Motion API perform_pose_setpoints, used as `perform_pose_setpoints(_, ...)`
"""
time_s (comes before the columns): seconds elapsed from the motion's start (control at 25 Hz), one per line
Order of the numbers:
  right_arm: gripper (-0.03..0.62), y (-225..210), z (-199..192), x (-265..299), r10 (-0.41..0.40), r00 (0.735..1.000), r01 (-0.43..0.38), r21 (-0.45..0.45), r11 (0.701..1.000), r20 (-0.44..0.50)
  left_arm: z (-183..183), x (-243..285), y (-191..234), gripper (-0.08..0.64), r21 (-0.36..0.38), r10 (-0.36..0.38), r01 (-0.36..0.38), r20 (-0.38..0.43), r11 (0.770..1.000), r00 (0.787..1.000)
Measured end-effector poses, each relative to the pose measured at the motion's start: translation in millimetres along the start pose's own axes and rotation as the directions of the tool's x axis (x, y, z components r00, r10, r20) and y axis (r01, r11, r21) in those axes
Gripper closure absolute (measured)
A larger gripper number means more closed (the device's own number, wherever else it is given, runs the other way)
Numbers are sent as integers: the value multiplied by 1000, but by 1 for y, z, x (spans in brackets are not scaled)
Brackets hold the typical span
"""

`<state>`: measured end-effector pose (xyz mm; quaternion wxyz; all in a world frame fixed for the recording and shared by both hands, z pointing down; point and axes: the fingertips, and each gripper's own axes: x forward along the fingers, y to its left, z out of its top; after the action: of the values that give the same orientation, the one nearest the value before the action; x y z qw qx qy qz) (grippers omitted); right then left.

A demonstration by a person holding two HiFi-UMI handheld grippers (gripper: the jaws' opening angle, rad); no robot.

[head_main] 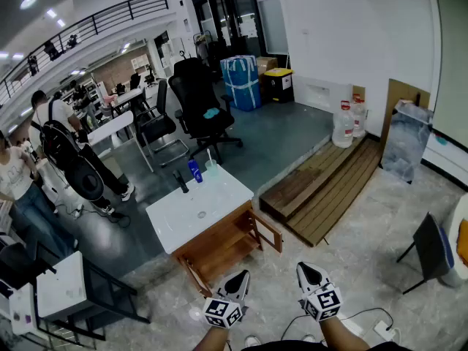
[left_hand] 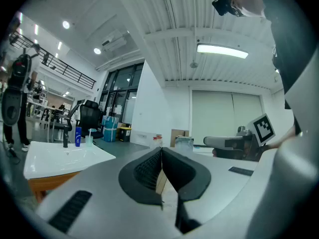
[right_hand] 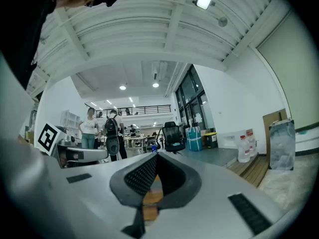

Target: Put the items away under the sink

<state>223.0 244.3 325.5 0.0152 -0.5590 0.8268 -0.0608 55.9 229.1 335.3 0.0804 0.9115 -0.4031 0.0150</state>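
Observation:
In the head view a white sink top (head_main: pixel 219 199) sits on a wooden cabinet (head_main: pixel 219 247) whose door (head_main: pixel 268 230) hangs open to the right. At the top's far edge stand a blue bottle (head_main: pixel 194 170), a clear cup with a toothbrush (head_main: pixel 211 167) and a black faucet (head_main: pixel 180 181). My left gripper (head_main: pixel 240 276) and right gripper (head_main: pixel 308 269) hover side by side in front of the cabinet, both shut and empty. The left gripper view has the shut left gripper (left_hand: pixel 161 152), with the bottle (left_hand: pixel 78 136) and cup (left_hand: pixel 89 139) far left. The right gripper (right_hand: pixel 155 157) is shut too.
Black office chairs (head_main: pixel 199 101) stand beyond the sink. A wooden platform (head_main: pixel 329 185) with water jugs (head_main: pixel 344 124) lies to the right, and a dark chair (head_main: pixel 431 251) stands at far right. People (head_main: pixel 58 148) stand at left. A cable (head_main: pixel 351 316) lies on the floor by my feet.

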Motion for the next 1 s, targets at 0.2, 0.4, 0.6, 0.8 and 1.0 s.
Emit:
perform_pose_setpoints(0.2, 574, 6, 4, 6, 3, 1000, -3, -14, 1000, 12, 2, -4, 6, 538, 11, 14, -14, 0, 1000, 1000)
perform_pose_setpoints(0.4, 574, 22, 3, 10, 42, 999, -42, -8, 999, -3, 3, -12, 13, 538, 5, 19, -19, 3, 1000, 1000)
perform_pose_setpoints(0.6, 574, 46, 7, 18, 79, 997, -79, 6, 997, 12, 2, -22, 20, 538, 3, 10, -10, 0, 1000, 1000)
perform_pose_setpoints(0.8, 574, 60, 6, 32, 74, 997, -74, 1, 997, 19, 4, -32, 33, 538, 7, -3, 3, 4, 1000, 1000)
perform_pose_setpoints(1.0, 574, 76, 2, 47, 46, 999, -46, -6, 999, 28, 3, -45, 58, 538, 8, -12, 12, 14, 1000, 1000)
